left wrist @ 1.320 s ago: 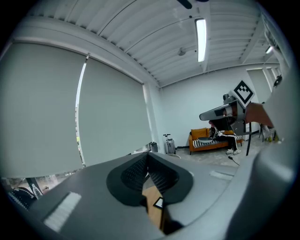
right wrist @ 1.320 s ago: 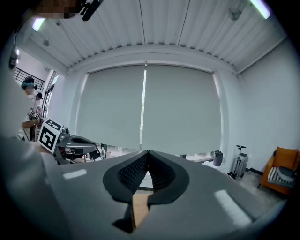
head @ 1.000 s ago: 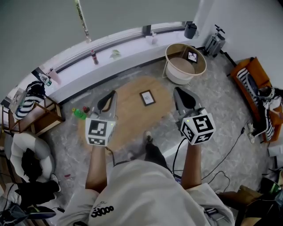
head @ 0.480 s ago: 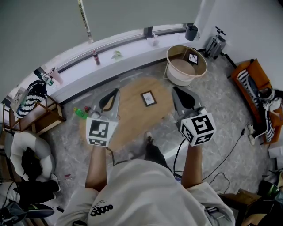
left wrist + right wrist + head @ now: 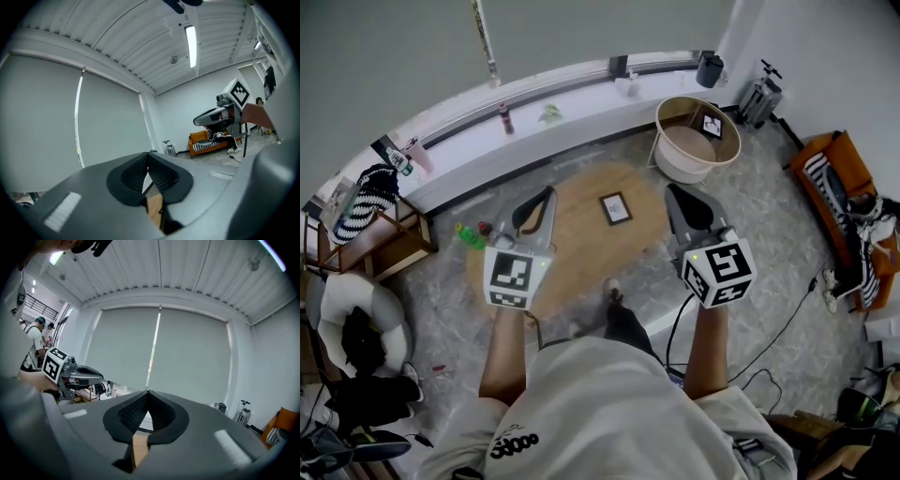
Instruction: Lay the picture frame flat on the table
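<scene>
A small dark picture frame (image 5: 614,208) lies flat on the oval wooden table (image 5: 572,244), towards its far right part. My left gripper (image 5: 536,202) hangs over the table's left side, shut with nothing in it. My right gripper (image 5: 678,197) is at the table's right edge, also shut and empty. Both are level and apart from the frame, which lies between them. In the left gripper view the pads (image 5: 159,176) meet at their tips, and the right gripper (image 5: 199,122) shows off to the right. In the right gripper view the pads (image 5: 157,411) meet too.
A round basket table (image 5: 731,141) with a second small frame (image 5: 710,123) in it stands behind right. An orange sofa (image 5: 839,173) is at the right, a wooden shelf (image 5: 380,248) at the left. A green bottle (image 5: 470,239) and a black cable (image 5: 787,323) lie on the floor.
</scene>
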`<state>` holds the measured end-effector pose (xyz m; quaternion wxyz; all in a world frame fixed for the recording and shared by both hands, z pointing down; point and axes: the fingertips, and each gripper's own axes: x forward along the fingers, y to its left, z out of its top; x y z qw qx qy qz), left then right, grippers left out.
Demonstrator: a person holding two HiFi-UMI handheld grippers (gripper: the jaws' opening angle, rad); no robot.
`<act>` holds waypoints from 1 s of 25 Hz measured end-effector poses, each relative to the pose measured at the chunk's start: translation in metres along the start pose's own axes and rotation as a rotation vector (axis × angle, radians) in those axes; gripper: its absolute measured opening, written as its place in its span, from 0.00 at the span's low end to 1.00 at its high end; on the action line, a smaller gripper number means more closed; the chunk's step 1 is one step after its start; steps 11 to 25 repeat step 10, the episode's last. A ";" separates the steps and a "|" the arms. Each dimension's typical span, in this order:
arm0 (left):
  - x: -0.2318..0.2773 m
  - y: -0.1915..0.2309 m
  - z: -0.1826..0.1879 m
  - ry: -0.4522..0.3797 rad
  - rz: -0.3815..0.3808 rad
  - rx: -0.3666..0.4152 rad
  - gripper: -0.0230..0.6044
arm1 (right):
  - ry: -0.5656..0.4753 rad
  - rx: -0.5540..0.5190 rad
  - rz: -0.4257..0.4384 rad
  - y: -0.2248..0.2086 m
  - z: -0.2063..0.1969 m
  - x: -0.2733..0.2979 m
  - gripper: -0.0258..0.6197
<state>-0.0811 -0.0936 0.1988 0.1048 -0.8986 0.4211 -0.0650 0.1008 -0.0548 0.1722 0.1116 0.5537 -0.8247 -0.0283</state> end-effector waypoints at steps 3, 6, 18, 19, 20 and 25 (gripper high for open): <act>0.002 0.001 -0.003 0.004 0.000 -0.002 0.05 | 0.005 0.003 -0.001 -0.001 -0.003 0.003 0.04; 0.004 0.004 -0.005 0.006 -0.003 -0.003 0.05 | 0.010 0.005 -0.003 -0.002 -0.005 0.007 0.04; 0.010 0.007 -0.006 0.003 -0.006 -0.003 0.05 | 0.012 0.005 -0.008 -0.007 -0.007 0.014 0.04; 0.010 0.007 -0.006 0.003 -0.006 -0.003 0.05 | 0.012 0.005 -0.008 -0.007 -0.007 0.014 0.04; 0.010 0.007 -0.006 0.003 -0.006 -0.003 0.05 | 0.012 0.005 -0.008 -0.007 -0.007 0.014 0.04; 0.010 0.007 -0.006 0.003 -0.006 -0.003 0.05 | 0.012 0.005 -0.008 -0.007 -0.007 0.014 0.04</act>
